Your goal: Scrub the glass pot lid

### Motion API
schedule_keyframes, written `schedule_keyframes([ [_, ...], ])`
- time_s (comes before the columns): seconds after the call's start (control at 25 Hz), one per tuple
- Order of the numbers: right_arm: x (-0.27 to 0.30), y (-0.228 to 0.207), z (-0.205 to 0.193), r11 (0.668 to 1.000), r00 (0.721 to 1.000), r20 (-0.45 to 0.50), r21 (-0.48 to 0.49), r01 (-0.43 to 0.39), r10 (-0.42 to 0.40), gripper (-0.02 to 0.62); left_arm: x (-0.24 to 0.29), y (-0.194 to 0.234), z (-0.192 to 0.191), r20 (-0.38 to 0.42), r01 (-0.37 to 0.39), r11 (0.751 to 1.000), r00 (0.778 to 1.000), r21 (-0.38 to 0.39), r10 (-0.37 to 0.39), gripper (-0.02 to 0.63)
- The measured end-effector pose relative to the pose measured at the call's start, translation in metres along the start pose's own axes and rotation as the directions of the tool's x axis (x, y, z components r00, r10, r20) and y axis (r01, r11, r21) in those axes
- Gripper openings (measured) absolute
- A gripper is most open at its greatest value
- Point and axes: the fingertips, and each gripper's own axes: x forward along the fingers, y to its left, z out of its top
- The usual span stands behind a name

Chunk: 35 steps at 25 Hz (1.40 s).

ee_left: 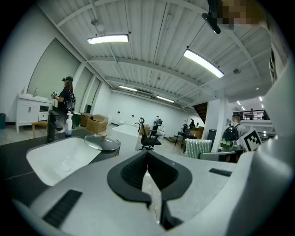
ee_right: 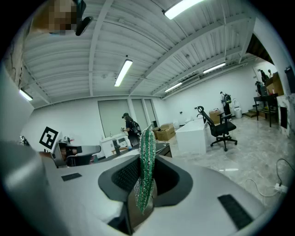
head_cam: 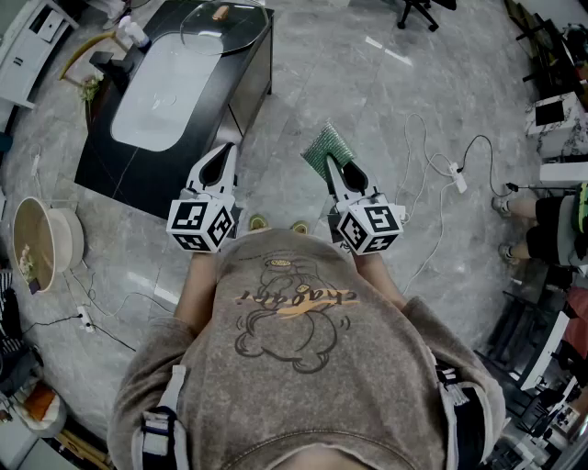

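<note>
The person stands on a polished grey stone floor (head_cam: 367,83), both grippers held out in front of a grey-brown sweatshirt (head_cam: 294,367) at about the same level. The left gripper (head_cam: 223,152) has its jaws pressed together with nothing between them. The right gripper (head_cam: 333,167) is clamped on a green scrub pad (ee_right: 147,143), which stands on edge between the pads and sticks out past the tips, away from the person.

White cables and a power strip (head_cam: 457,179) trail over the floor to the right. A round pale tub (head_cam: 41,240) sits on the floor to the left.

Ahead of the left gripper is a black counter (head_cam: 119,174) with a white basin (head_cam: 161,92) sunk into it. A dark tap (ee_left: 50,125) and a spray bottle (ee_left: 68,125) stand at its far left side.

The glass pot lid (head_cam: 225,23) lies on the counter's far end, just beyond the basin and well apart from both grippers. It rests flat on its rim, dome and brown knob upward. It is round, so no axis is longer than another.

Beyond are a black office chair (ee_left: 147,136), cardboard boxes (ee_left: 96,123), white walls, strip lights on a ribbed ceiling, and another person (ee_left: 64,99) by a white cabinet.
</note>
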Motion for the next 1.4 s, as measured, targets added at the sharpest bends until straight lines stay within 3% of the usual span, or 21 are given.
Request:
schedule_keyframes([
  [0.28, -0.011, -0.006, -0.001, 0.999, 0.999, 0.033, 0.044, -0.009, 0.008, 0.092, 0.002, -0.010, -0.007, -0.007, 0.000, 1.000, 1.000, 0.009, 0.000, 0.010],
  [0.8, -0.015, -0.044, -0.017, 0.995, 0.999, 0.009, 0.082, -0.049, 0.049, 0.092, 0.011, -0.035, -0.030, -0.007, -0.059, 0.998, 0.998, -0.016, 0.059, 0.009],
  [1.08, 0.038, -0.068, -0.011, 0.995, 0.998, 0.002, 0.082, -0.059, 0.059, 0.092, 0.059, -0.007, -0.011, 0.016, -0.070, 0.997, 0.997, 0.013, 0.070, 0.009],
  [1.4, 0.156, -0.109, 0.030, 0.995, 0.997, -0.013, 0.076, -0.071, 0.072, 0.092, 0.161, 0.062, 0.045, 0.045, -0.044, 0.999, 0.998, 0.001, 0.044, 0.009],
])
